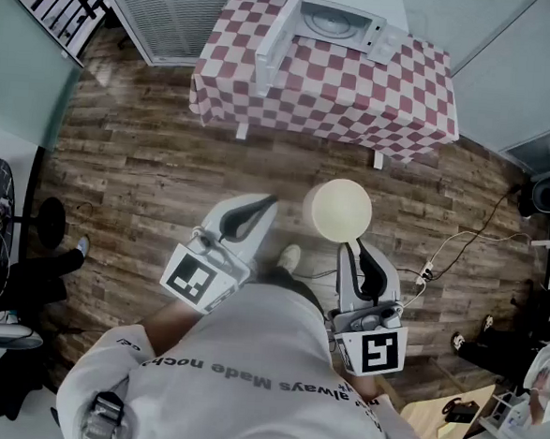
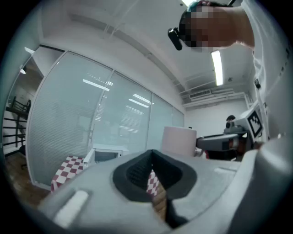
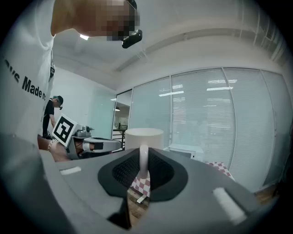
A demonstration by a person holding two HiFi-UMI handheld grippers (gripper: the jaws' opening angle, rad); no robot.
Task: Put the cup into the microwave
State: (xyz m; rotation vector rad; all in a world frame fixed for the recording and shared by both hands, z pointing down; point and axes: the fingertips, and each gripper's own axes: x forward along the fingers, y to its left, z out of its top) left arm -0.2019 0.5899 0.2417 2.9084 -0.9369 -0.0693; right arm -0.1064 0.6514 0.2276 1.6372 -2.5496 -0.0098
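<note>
My right gripper [image 1: 355, 257] has its fingers clamped on the handle of the white ceramic cup [image 1: 340, 209], mid-frame over the wood floor [image 1: 147, 167]. My left gripper [image 1: 257, 211] has its fingers pressed together, holding nothing. At the top of the frame, the white microwave [image 1: 340, 23] sits open on the red-checked surface [image 1: 331, 96].

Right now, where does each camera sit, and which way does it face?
Head view: on the person's head, facing steeply down; shows the shirt, the left gripper and the right gripper holding the cup.
Left gripper view: on the left gripper, looking past its closed, empty jaws toward the microwave; shirt at right.
Right gripper view: on the right gripper, jaws clamping the cup's handle; shirt at left.
Shared: all three show cup and microwave.
</note>
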